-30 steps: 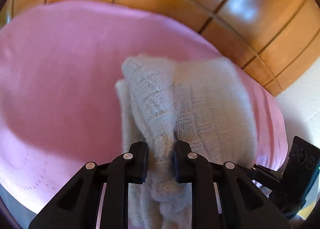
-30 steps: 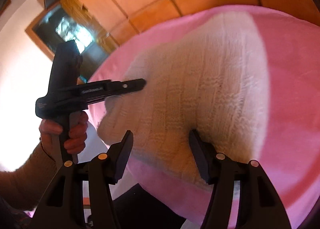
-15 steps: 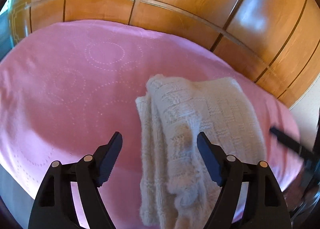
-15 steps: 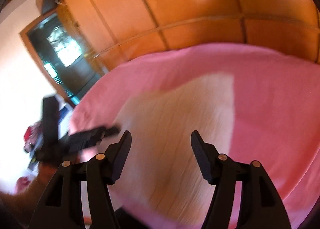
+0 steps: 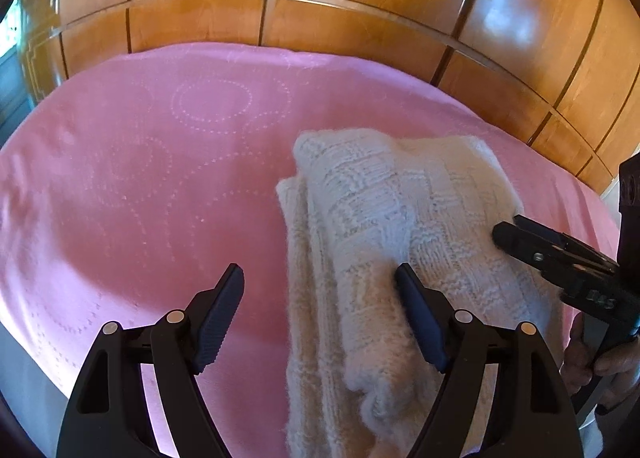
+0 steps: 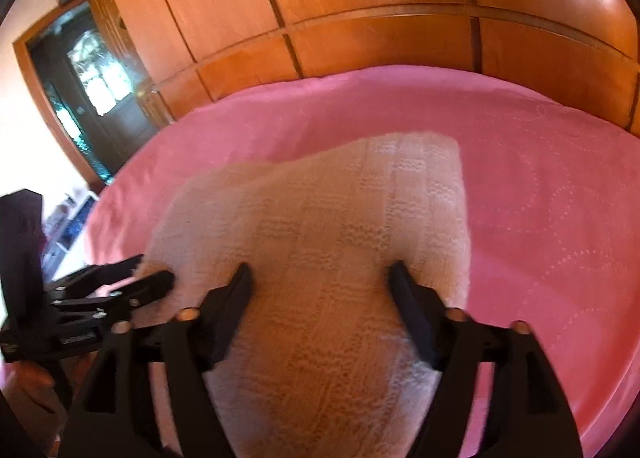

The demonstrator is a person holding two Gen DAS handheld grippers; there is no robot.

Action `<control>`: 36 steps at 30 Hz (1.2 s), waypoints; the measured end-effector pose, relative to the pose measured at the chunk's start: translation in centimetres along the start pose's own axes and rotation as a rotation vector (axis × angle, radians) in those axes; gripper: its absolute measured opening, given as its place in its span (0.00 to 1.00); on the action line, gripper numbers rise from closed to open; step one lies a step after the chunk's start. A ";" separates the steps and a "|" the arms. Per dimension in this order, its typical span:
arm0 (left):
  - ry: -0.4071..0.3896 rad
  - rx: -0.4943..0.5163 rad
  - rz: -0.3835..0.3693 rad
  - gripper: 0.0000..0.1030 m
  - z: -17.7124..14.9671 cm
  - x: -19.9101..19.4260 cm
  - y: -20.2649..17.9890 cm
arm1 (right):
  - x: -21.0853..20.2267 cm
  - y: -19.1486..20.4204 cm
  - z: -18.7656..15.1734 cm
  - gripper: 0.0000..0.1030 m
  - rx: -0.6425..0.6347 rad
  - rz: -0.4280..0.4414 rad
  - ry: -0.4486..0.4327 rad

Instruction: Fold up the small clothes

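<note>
A cream knitted garment point(image 5: 400, 225) lies folded in layers on a pink bedspread point(image 5: 140, 177). My left gripper point(image 5: 320, 282) is open and empty; its right finger sits over the garment's near fold and its left finger over bare bedspread. My right gripper point(image 6: 320, 278) is open just above the garment point(image 6: 320, 225), jaws wide over the knit. The right gripper also shows in the left wrist view point(image 5: 560, 258) at the garment's right edge. The left gripper shows in the right wrist view point(image 6: 120, 290) at the garment's left edge.
Wooden wardrobe panels point(image 5: 360, 17) rise behind the bed. A dark glazed door point(image 6: 88, 89) stands at the left in the right wrist view. The bedspread's near edge point(image 5: 32, 358) drops off at lower left.
My left gripper opened and let go of the garment's fold, then drew back a little. My right gripper swung up and came back down over the garment, still open.
</note>
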State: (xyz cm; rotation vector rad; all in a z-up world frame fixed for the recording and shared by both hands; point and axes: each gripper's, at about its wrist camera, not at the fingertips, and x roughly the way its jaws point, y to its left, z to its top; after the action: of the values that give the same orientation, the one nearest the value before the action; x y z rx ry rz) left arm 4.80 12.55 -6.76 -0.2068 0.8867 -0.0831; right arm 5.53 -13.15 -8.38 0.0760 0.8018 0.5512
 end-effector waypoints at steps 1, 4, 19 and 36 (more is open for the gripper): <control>-0.004 0.003 -0.003 0.74 -0.1 -0.2 0.0 | -0.8 0.0 -0.2 0.84 0.003 0.016 -0.004; -0.010 0.014 0.000 0.75 -0.4 -0.6 0.0 | -2.1 0.1 0.3 0.90 0.027 0.032 -0.022; 0.007 -0.076 -0.129 0.83 -1.4 0.0 2.1 | 0.6 -7.1 -0.1 0.94 0.299 0.196 0.098; 0.055 -0.254 -0.565 0.33 -2.2 1.5 4.8 | -0.4 -4.5 0.1 0.48 0.276 0.285 0.092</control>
State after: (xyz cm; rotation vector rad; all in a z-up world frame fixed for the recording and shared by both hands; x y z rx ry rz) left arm 4.04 16.67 -10.27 -0.6921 0.8713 -0.5045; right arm 7.39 -17.17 -9.28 0.4264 0.9605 0.7133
